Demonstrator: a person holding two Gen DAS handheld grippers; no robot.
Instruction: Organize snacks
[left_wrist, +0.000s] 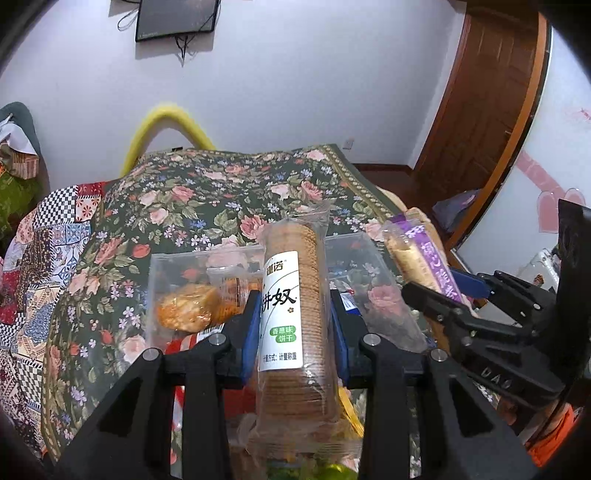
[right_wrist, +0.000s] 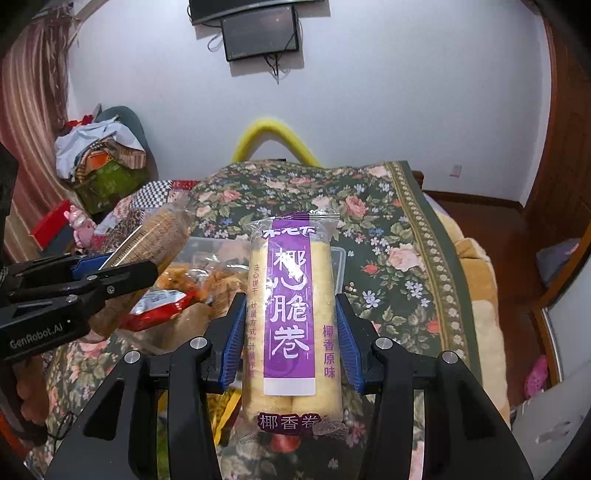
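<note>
Left claw (left_wrist: 295, 325) pinches the biscuit sleeve (left_wrist: 293, 314), right claw (right_wrist: 291, 339) the wafer-roll pack (right_wrist: 291, 321), both lengthwise forward.

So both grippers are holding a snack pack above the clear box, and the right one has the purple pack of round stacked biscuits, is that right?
Not quite. The right gripper holds the purple pack, but it contains long yellow rolls, as the right wrist view shows. The round stacked biscuits are in the left gripper. Both packs are held above the clear box.
</note>
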